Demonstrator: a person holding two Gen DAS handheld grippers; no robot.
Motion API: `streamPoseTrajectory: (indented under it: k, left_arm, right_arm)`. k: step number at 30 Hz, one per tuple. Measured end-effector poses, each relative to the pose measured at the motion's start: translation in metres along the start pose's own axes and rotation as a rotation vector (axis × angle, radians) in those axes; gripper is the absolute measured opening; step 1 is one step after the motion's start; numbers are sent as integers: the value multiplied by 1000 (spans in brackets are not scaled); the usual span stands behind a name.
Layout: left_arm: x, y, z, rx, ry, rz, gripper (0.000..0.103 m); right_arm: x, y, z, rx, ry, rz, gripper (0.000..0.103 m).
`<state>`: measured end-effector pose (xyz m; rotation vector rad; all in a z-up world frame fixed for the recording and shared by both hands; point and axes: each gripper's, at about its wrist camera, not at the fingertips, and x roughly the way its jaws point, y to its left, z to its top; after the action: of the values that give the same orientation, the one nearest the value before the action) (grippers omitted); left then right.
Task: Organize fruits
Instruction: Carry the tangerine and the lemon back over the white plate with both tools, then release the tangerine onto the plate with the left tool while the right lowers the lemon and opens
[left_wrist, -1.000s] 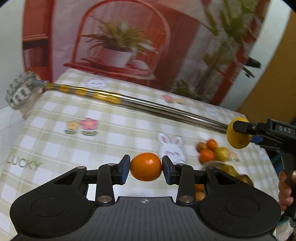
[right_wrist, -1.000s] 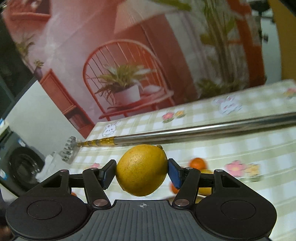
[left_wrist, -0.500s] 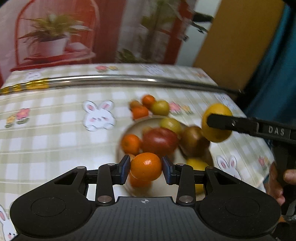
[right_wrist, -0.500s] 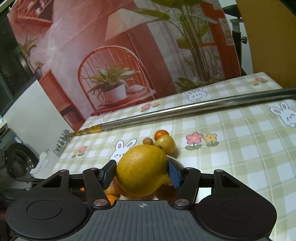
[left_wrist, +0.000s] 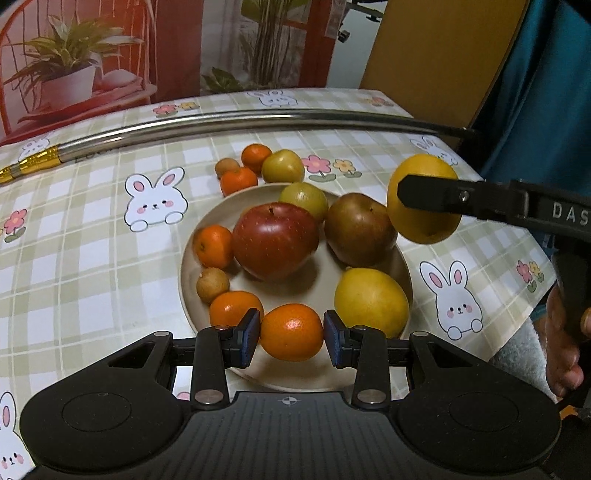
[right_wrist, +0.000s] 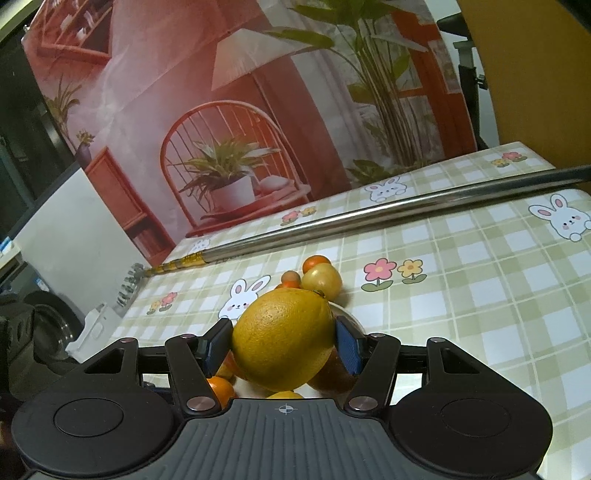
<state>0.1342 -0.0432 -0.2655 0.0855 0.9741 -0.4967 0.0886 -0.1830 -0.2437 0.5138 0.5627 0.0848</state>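
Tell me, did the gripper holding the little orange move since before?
Yes. The left gripper, shut on the orange, swung away from the metal pole to above the plate.

Checked tablecloth (left_wrist: 92, 258), plate (left_wrist: 295, 288), pole (left_wrist: 240, 120), perhaps tangerines (left_wrist: 238, 181)

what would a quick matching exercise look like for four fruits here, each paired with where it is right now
Things:
1. red apple
2. held mandarin
3. large yellow citrus
4. green-yellow fruit

Places:
A. in the right gripper
B. on the tablecloth, beyond the plate
C. lying on the plate
D. in the left gripper

Pairs: 1-C, 2-D, 3-A, 4-B
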Motion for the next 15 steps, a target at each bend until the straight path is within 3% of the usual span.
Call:
streamPoseTrajectory:
  k: [15]
  left_arm:
    - [24, -4, -7, 49, 43, 47, 40]
  right_arm:
    - [4, 5, -4, -7, 19, 2, 56]
